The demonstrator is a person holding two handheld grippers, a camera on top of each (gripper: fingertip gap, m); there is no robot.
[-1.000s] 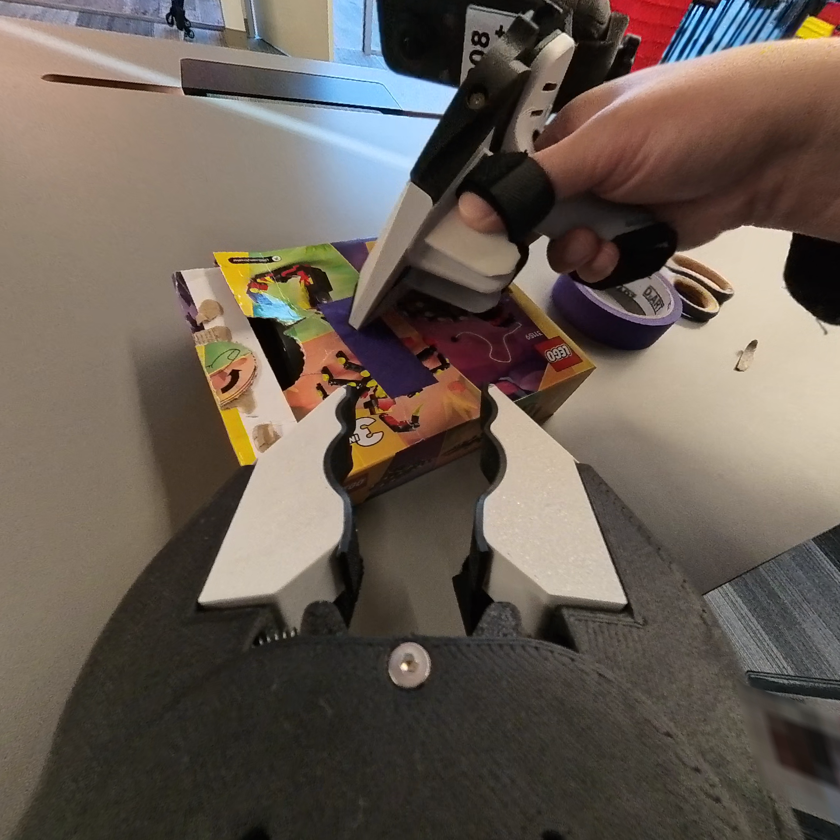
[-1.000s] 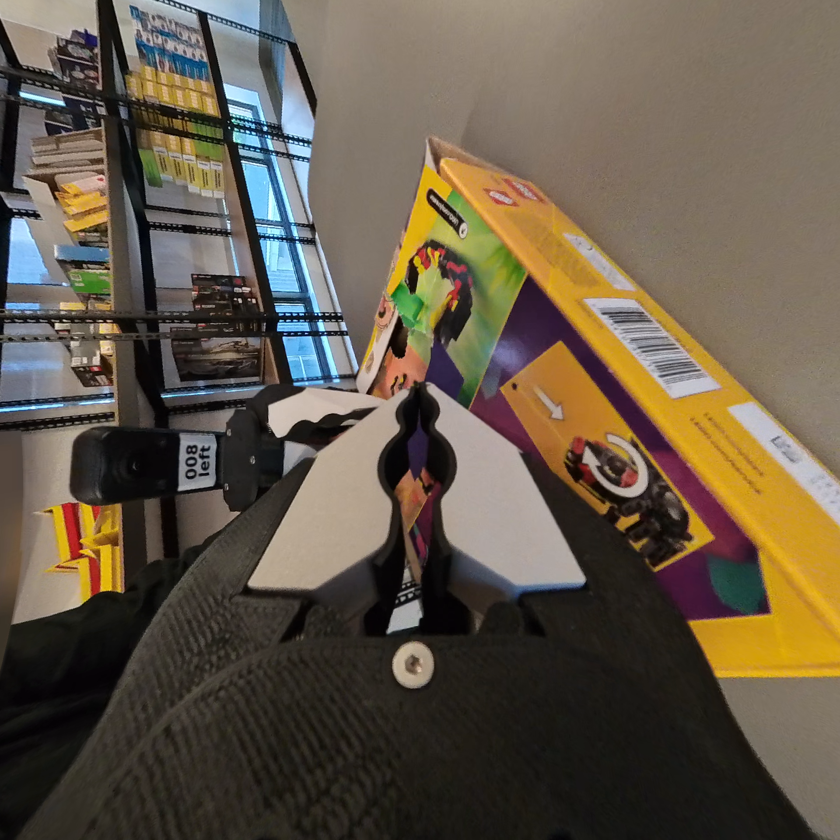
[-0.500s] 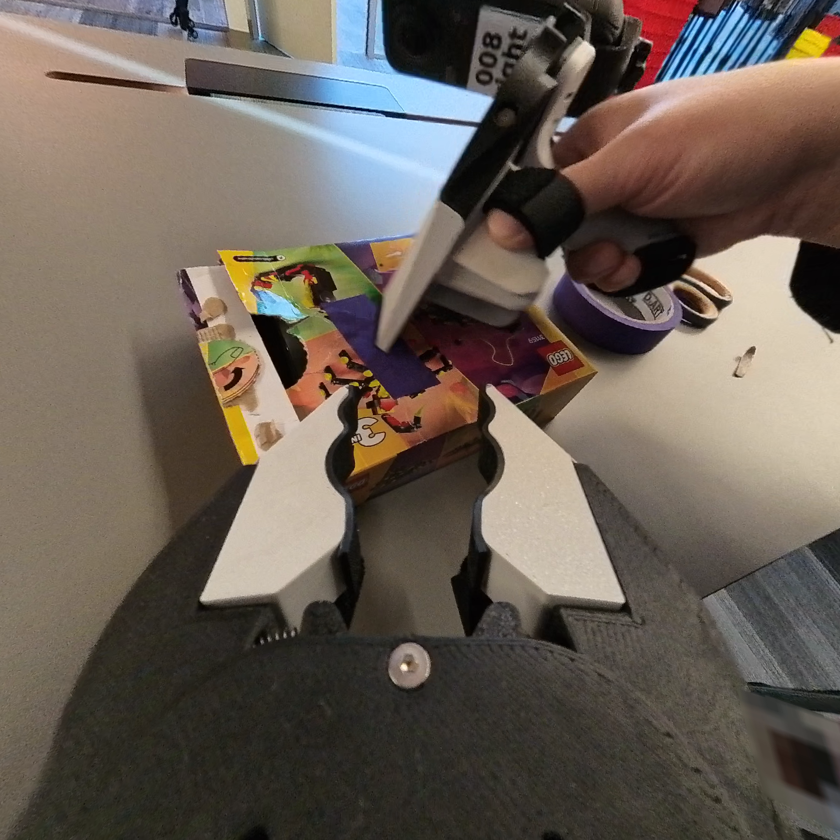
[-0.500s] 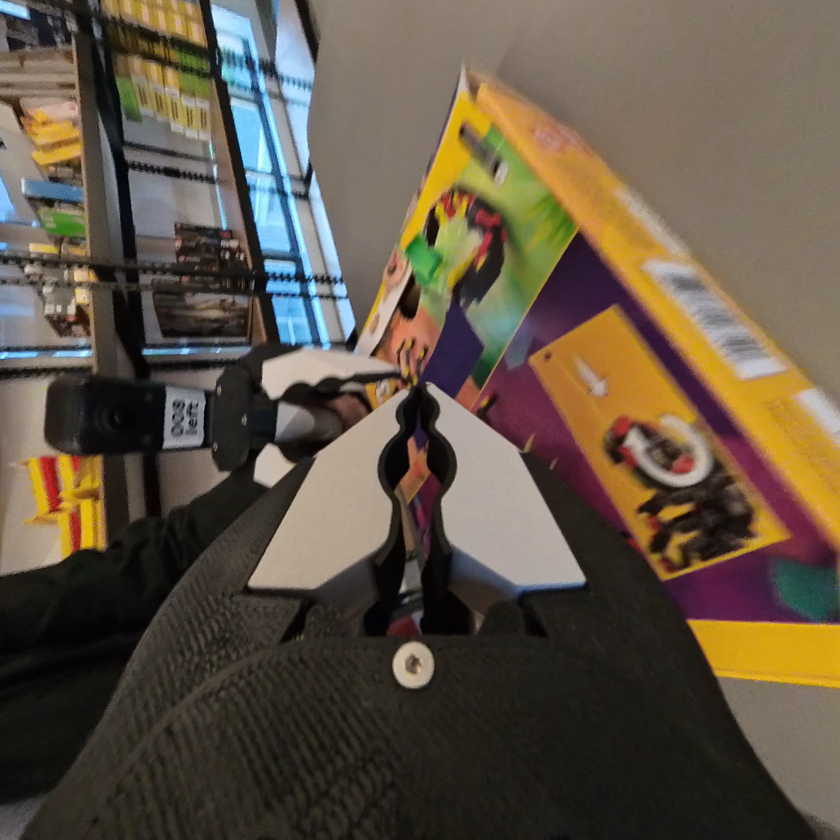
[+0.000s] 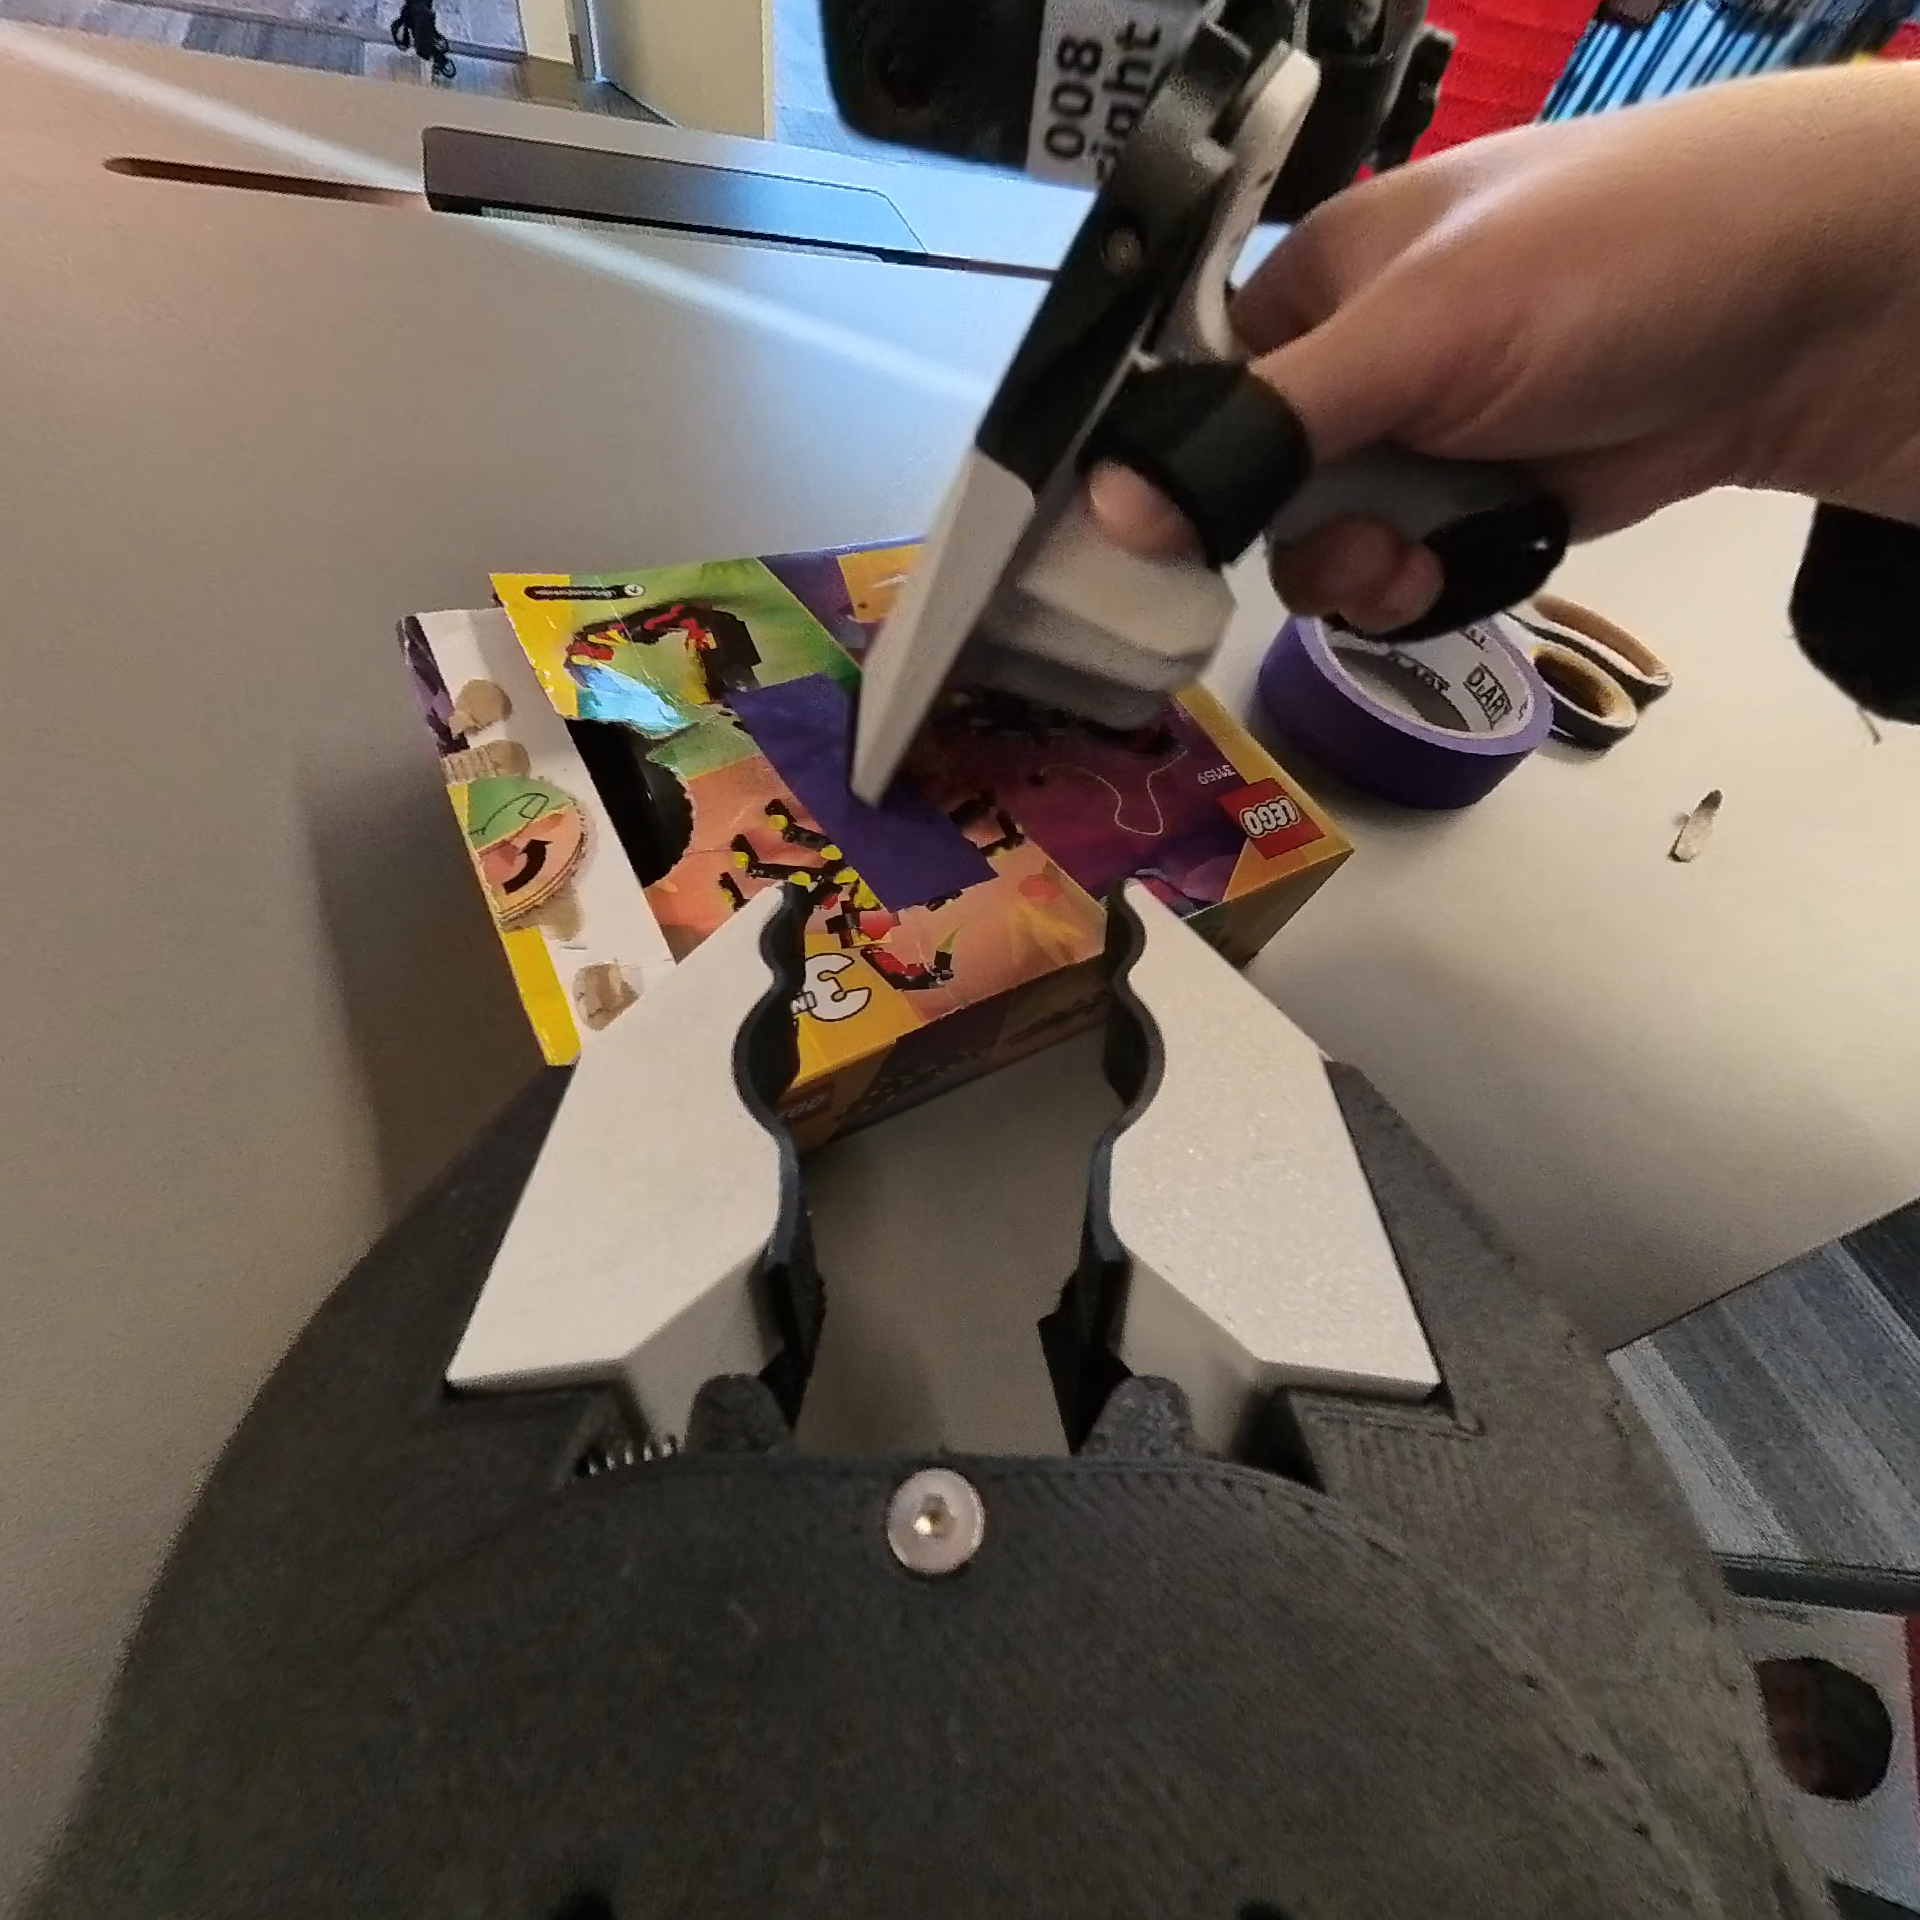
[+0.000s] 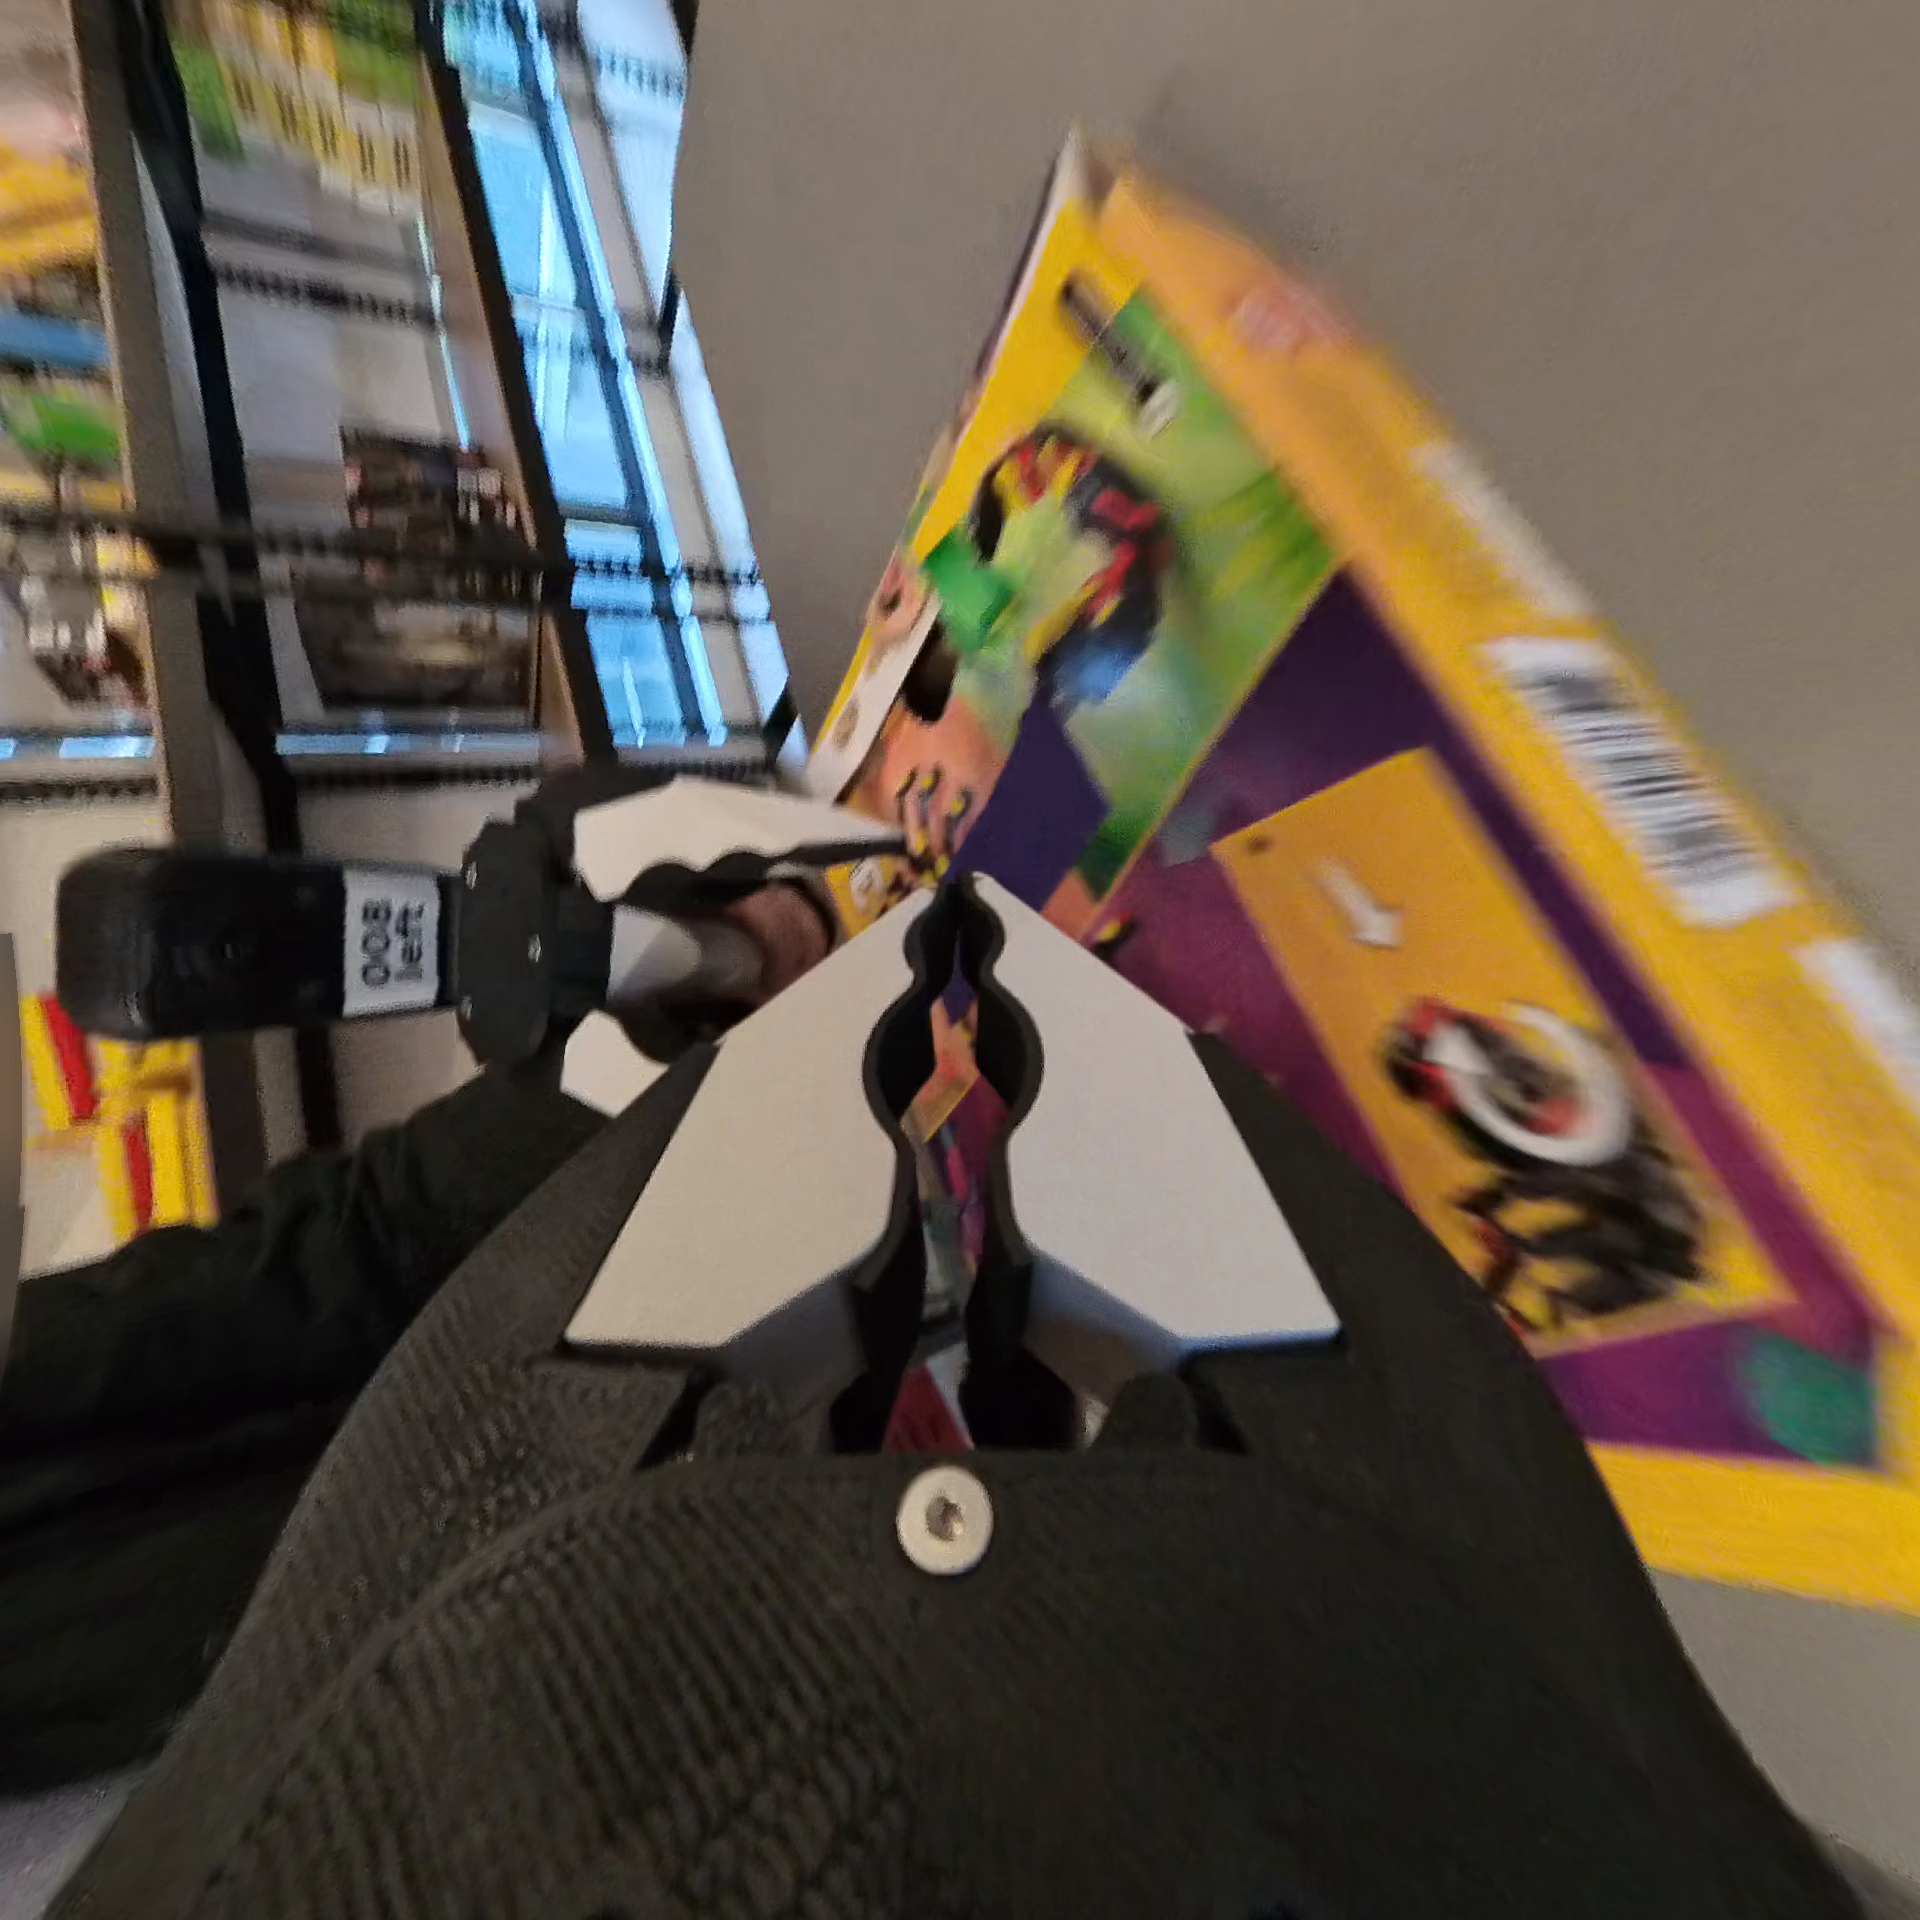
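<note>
**Toy box on the table, both grippers at it**

Your left gripper (image 5: 951,914) hovers with its jaws spread wide and nothing between them, its fingertips just over the near edge of the toy box (image 5: 1039,831). The box lies flat on the grey table (image 5: 260,520), printed face up, and a strip of purple tape (image 5: 883,821) runs across that face. At the box's left end a flap (image 5: 520,821) stands open, leaving a dark opening beside it; what is inside cannot be made out.

Your right gripper (image 6: 961,894) is clenched almost closed, with only a thin slit between the fingertips. It points down at the top of the box, its tip on or just above the purple tape strip; whether it pinches the tape cannot be told from either view. Your hand (image 5: 1558,343) grips its handle above the box.

Beyond the box's right end a roll of purple tape (image 5: 1392,727) lies flat on the table, with two smaller rolls (image 5: 1600,675) just behind it and a small scrap (image 5: 1694,826) well to the right of the box
</note>
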